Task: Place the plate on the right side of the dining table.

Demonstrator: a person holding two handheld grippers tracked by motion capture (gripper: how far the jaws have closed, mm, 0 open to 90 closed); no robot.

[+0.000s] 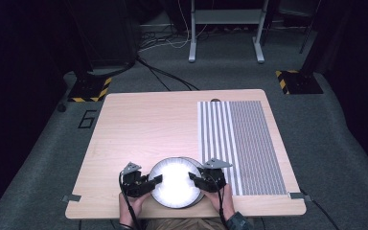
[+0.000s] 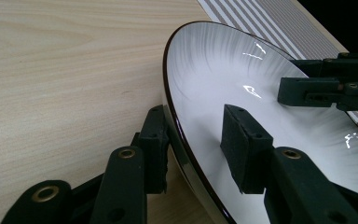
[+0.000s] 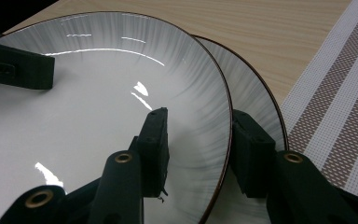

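Black fingers [image 2: 156, 149] of our left gripper [image 2: 198, 147] straddle the near-left rim of the top plate [image 2: 242, 98], one finger under the rim and one inside the bowl, seemingly pinching it. Our right gripper [image 3: 200, 149] grasps the opposite rim of the same plate in the same way. We hold it on two sides so it stays level, we think. A second plate [image 3: 256, 93] lies beneath it, its edge showing to the right. Both plates sit on the table [image 1: 139, 124] near its front edge, just beside the striped mat [image 1: 249, 139], probably the place for one plate.
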